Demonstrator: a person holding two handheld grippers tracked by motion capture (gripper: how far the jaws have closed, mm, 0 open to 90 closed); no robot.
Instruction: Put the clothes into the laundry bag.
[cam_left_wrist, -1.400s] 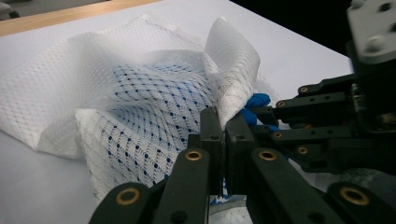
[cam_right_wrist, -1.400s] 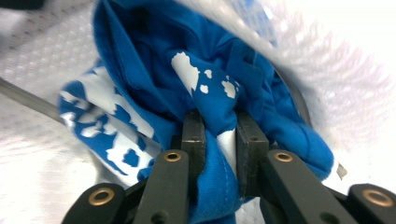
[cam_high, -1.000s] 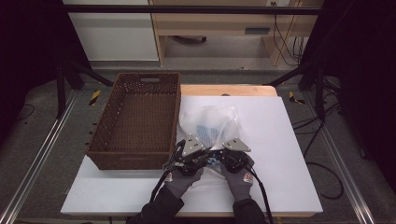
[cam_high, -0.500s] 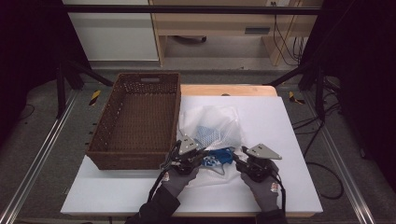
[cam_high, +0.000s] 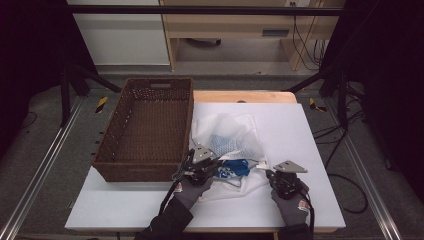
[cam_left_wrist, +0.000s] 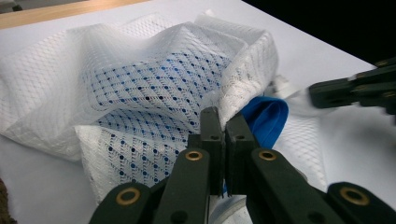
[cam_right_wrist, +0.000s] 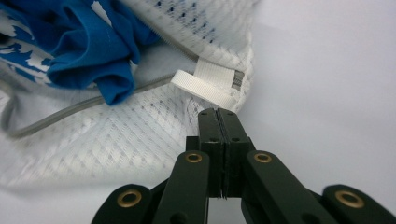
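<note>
The white mesh bag was seen lying on the white surface, right of the wicker basket — a blue garment spilling from its near edge. The left tool was pinching the mesh; the right tool — just closed — was pressed together on nothing beside the bag's white loop.

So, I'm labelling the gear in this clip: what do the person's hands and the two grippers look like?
Both hands wear grey knit gloves with a small red-and-white mark near the cuff, over dark sleeves. The left gripper and right gripper are black, each topped by a grey three-cornered plate, with black cables trailing back along the forearms. Up close, the flat black jaws hang on linkage arms with brass-coloured pivot pins.
</note>
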